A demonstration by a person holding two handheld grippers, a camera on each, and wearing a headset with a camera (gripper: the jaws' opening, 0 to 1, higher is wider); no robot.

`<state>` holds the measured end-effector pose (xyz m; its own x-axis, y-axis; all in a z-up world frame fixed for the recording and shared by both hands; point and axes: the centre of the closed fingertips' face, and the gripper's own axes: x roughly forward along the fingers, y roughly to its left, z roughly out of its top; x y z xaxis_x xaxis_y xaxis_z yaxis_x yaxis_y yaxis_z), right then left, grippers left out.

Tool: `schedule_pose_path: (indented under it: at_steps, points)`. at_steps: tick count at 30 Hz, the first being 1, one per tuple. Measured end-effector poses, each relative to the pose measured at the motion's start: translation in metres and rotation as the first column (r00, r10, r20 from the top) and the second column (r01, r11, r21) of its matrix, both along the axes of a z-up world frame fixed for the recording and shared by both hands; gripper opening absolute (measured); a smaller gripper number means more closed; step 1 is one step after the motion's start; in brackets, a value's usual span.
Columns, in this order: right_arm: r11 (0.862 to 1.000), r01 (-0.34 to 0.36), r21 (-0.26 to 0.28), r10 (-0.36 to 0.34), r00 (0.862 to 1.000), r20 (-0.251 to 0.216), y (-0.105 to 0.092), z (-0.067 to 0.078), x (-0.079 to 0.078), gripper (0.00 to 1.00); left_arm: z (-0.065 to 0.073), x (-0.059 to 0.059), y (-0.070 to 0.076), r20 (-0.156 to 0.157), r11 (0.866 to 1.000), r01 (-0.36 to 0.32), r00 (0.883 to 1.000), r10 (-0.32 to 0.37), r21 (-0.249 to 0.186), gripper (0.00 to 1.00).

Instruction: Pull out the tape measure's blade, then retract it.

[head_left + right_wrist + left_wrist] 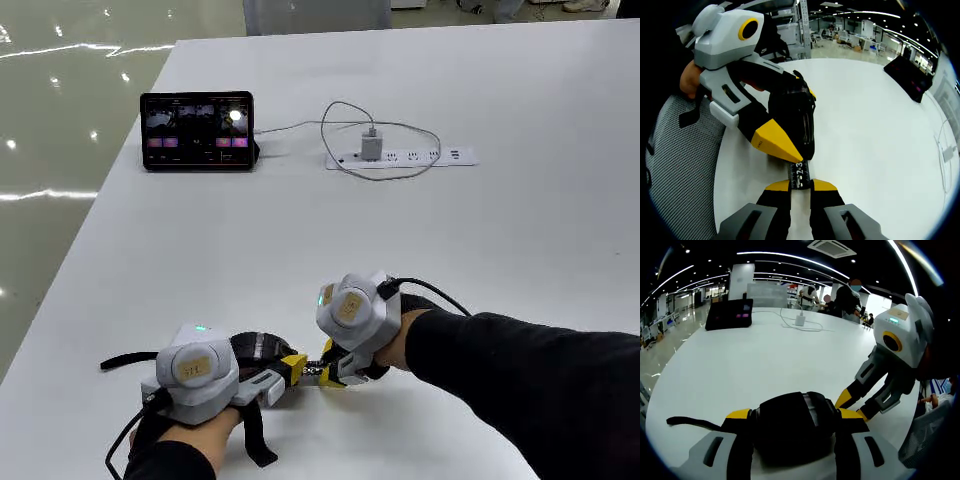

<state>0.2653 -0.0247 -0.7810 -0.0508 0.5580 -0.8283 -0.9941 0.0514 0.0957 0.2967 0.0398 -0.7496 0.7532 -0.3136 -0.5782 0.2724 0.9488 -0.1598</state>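
Note:
A black tape measure point(262, 349) lies near the white table's front edge. My left gripper point(281, 364) is shut on its body, and in the left gripper view the case point(795, 432) sits between the yellow-tipped jaws of that gripper point(795, 415). A short length of blade point(800, 172) sticks out of the case point(792, 112), showing printed numbers. My right gripper point(801, 185) is shut on the blade's end, very close to the case. In the head view the right gripper point(325, 373) points down and left at the left one. A black strap point(125, 360) trails from the case.
A dark tablet point(197, 130) stands at the back left of the table point(300, 230). A white power strip point(400, 157) with a charger point(371, 147) and looped cable lies at the back centre. The table's left edge drops to a glossy floor. People stand far behind.

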Motion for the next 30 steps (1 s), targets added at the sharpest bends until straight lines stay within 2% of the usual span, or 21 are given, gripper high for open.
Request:
schedule_pose_path:
  at_steps: [30]
  points:
    - [1.000, -0.006, 0.028, 0.006, 1.000, 0.008, 0.017, 0.000, 0.000, 0.10, 0.001, 0.000, 0.000, 0.009, 1.000, 0.004, 1.000, -0.004, -0.006, 0.61]
